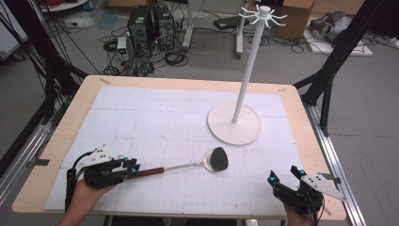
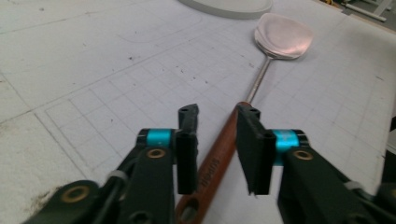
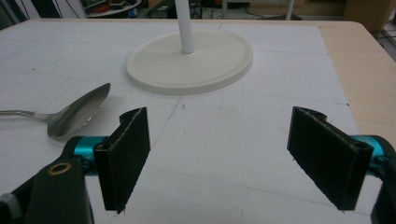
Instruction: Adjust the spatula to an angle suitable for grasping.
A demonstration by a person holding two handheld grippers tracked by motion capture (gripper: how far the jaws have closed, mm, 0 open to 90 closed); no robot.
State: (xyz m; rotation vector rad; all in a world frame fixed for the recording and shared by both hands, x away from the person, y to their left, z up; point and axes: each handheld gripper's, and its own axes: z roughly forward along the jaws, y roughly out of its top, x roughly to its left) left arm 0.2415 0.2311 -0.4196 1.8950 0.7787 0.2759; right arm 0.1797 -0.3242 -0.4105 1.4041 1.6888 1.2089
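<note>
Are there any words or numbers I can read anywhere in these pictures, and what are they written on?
Wooden handle of the spatula: one dark line of stamped print runs along it, between the jaws of the left tool, but it is too blurred to read.
White grid mat: ruled lines, no words or numbers.
White stand: no writing.
Boxes on the floor behind the table: too small to tell.

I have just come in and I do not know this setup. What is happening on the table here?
A person holds a gripper in each hand. The left gripper has its jaws around the wooden handle of a metal spatula lying on the white mat; a gap shows beside the handle, so it is not clamped. The right gripper waits open near the table's edge. A white hook stand stands beyond.
</note>
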